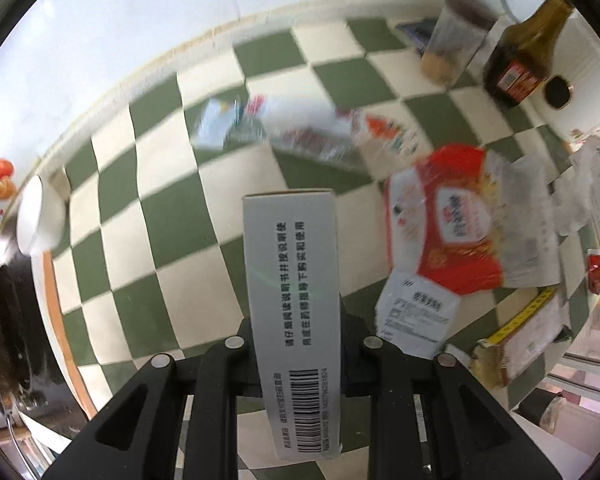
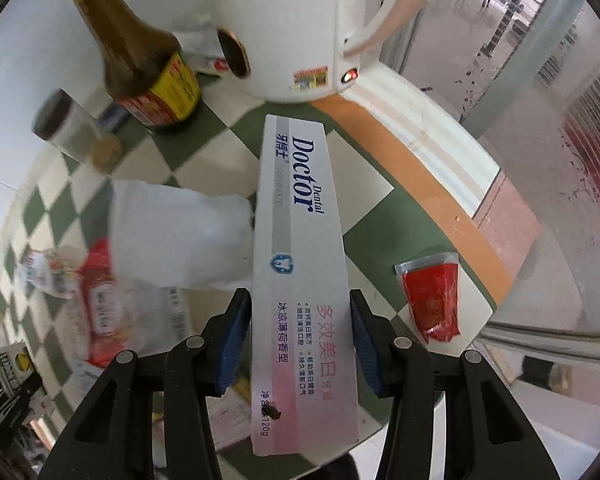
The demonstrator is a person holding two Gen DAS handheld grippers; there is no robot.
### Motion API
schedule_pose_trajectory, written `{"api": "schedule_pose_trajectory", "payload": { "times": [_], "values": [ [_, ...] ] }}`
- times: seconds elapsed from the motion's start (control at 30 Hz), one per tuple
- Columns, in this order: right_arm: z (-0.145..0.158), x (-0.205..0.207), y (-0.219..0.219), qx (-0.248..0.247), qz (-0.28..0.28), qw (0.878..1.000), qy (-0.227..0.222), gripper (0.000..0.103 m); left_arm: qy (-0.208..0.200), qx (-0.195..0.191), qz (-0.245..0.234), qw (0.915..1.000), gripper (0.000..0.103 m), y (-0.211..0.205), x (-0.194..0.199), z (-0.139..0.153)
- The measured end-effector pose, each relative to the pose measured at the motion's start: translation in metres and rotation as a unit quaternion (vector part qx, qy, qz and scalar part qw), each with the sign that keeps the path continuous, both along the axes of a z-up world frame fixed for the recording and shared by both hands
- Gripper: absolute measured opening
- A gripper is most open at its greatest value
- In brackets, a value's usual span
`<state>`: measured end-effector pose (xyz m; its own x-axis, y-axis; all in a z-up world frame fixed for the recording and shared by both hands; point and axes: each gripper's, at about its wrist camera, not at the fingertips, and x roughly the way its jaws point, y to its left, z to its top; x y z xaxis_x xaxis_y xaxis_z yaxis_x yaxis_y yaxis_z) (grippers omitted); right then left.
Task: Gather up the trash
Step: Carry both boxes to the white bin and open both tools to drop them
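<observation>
A green-and-cream checkered surface (image 1: 160, 216) is seen strewn with litter. In the left wrist view, a red and white wrapper (image 1: 447, 228) lies to the right, with a white printed slip (image 1: 415, 316) just below it and blurred packets (image 1: 300, 132) further back. A dark sauce bottle (image 1: 523, 56) and a clear jar (image 1: 455, 36) stand near the far wall, and a white bowl (image 1: 40, 216) sits at the left edge.

In the right wrist view, a white kettle (image 2: 284, 28) stands directly ahead, the same bottle beside it, crumpled white paper (image 2: 180, 236) to the left and a red sauce sachet (image 2: 433, 296) to the right near the orange edge.

The left gripper (image 1: 296, 344) is closed on a narrow white box (image 1: 292, 280), barcode side up, held clear above the surface. The right gripper (image 2: 300, 320) is seen with a toothpaste box (image 2: 300, 248) between its blue-padded fingers (image 2: 232, 340); the pads appear to touch its sides, so it is taken as gripped.

The far packets are blurred beyond reading, and the near ends of both boxes are hidden by the gripper frames.
</observation>
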<state>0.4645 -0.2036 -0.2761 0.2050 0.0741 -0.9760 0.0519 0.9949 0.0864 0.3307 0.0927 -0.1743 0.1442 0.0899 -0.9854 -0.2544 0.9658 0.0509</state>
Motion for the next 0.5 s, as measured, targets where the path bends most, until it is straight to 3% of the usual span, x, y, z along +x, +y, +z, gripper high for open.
{"api": "schedule_pose_trajectory", "payload": {
  "times": [0.1, 0.17, 0.3, 0.37, 0.5],
  "values": [
    [0.019, -0.02, -0.002, 0.016, -0.012, 1.0, -0.014, 0.051, -0.03, 0.004, -0.015, 0.9994, 0.02, -0.013, -0.002, 0.017],
    [0.031, -0.026, 0.004, 0.022, -0.019, 0.999, -0.024, 0.051, -0.048, 0.003, -0.027, 0.9985, 0.02, -0.011, -0.01, 0.005],
    [0.051, -0.043, -0.003, 0.031, -0.035, 0.998, -0.049, 0.051, -0.082, -0.007, -0.072, 0.994, 0.02, -0.039, -0.003, 0.009],
    [0.062, -0.053, -0.014, 0.035, -0.05, 0.996, -0.062, 0.051, -0.094, -0.015, -0.1, 0.9904, 0.02, -0.051, 0.01, 0.003],
    [0.083, -0.081, -0.051, 0.043, -0.092, 0.991, -0.089, 0.05, -0.118, -0.028, -0.177, 0.9767, 0.02, -0.118, 0.016, 0.025]
  ]
}}
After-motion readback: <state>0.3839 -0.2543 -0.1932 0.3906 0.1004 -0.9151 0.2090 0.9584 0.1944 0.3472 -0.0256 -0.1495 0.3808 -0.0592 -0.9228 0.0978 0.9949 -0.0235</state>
